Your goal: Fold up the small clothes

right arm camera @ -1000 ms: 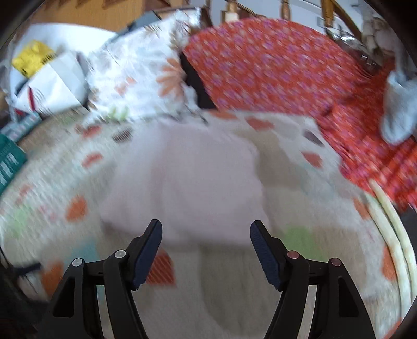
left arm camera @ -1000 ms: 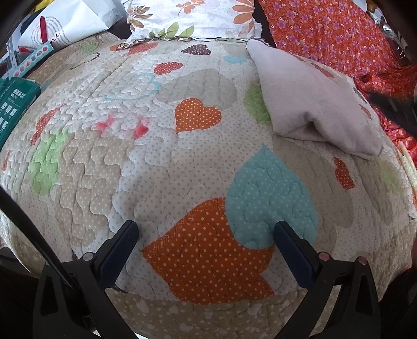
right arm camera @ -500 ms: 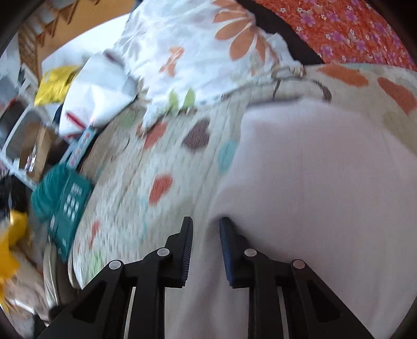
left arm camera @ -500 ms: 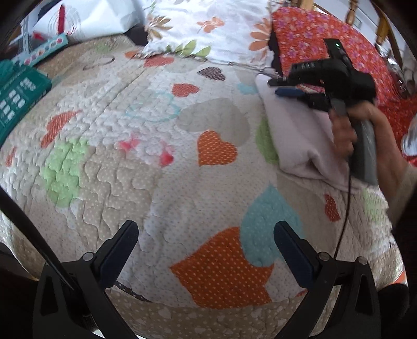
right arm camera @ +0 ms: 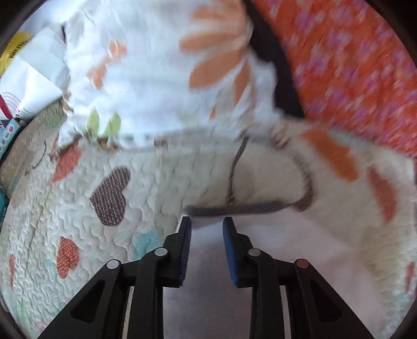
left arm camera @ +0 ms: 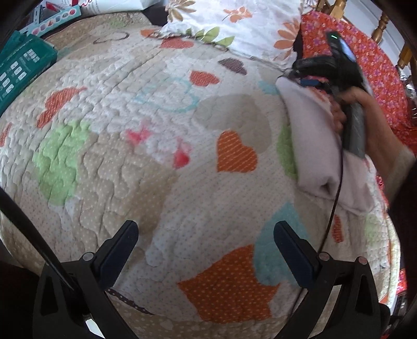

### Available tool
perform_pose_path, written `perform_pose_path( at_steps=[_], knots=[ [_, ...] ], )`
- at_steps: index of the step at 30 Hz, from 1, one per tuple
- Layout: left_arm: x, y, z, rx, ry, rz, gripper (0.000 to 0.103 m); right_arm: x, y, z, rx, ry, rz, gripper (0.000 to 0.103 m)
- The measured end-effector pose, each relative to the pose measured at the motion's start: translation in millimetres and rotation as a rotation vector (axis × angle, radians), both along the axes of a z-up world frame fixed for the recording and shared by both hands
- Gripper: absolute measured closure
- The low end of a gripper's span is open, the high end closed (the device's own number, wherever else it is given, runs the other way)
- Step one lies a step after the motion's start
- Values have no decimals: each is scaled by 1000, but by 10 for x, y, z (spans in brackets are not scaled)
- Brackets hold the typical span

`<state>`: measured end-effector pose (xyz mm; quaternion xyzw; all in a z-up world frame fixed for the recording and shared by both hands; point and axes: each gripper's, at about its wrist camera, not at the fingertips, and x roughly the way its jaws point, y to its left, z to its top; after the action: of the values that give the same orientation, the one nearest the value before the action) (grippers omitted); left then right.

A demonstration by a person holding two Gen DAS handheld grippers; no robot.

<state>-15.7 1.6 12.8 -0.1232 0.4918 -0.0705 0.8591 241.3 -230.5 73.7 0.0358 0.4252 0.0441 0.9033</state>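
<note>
A pale pinkish-white folded garment [left arm camera: 310,146] lies on the heart-patterned quilt [left arm camera: 156,146] at the right. My right gripper [left arm camera: 305,78] sits at the garment's far corner, its jaws nearly closed over the cloth edge. In the right wrist view the garment [right arm camera: 208,260] fills the space between the narrow-set fingers of the right gripper [right arm camera: 206,224], so it is shut on the garment. My left gripper [left arm camera: 206,234] is wide open and empty, low over the quilt's near edge, well left of the garment.
A white floral pillow [left arm camera: 234,23] lies at the back. An orange flowered cloth [left arm camera: 378,65] covers the right side. A teal box [left arm camera: 20,70] sits at the far left edge, with white bags behind it. The quilt drops off at the front.
My right gripper came in over the garment, closed its jaws on the far corner and has shifted with it. My left gripper stayed open and drew back slightly.
</note>
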Motion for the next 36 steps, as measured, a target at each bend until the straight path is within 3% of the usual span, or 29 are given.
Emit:
perform_pose_path(
  at_steps=[4,7,10,14,18,20,24,32,36],
  knots=[
    [96,-41,216,28,-65,21,0,-700,-236,148,29,-14,22,64],
    [278,-180,399,2,-95,5,0,-1303,-453,21,14,12,22,64],
    [536,-504,485,45,-116,-26,0,-1745,-679,-231,-13,74,-26,64],
    [836,-1025,317,200,-122,-90,0,-2220,-922,-295,18,67,-76,62],
    [768,-1188,-23,383,-123,-134,0,-2530,-1084,-286,38,54,-139,58],
    [691,-1066,-40,370,-155,-110,0,-2650,-1172,-279,61,30,-167,52],
    [563,-831,64,351,-120,-86,0,-2740,-1291,-260,66,5,-219,50],
    [-138,-648,564,311,-291,-35,0,-2928,-1099,-172,36,-26,-249,38],
    [-359,-666,684,299,-314,-56,0,-3166,-870,-172,7,-50,-228,32]
  ],
)
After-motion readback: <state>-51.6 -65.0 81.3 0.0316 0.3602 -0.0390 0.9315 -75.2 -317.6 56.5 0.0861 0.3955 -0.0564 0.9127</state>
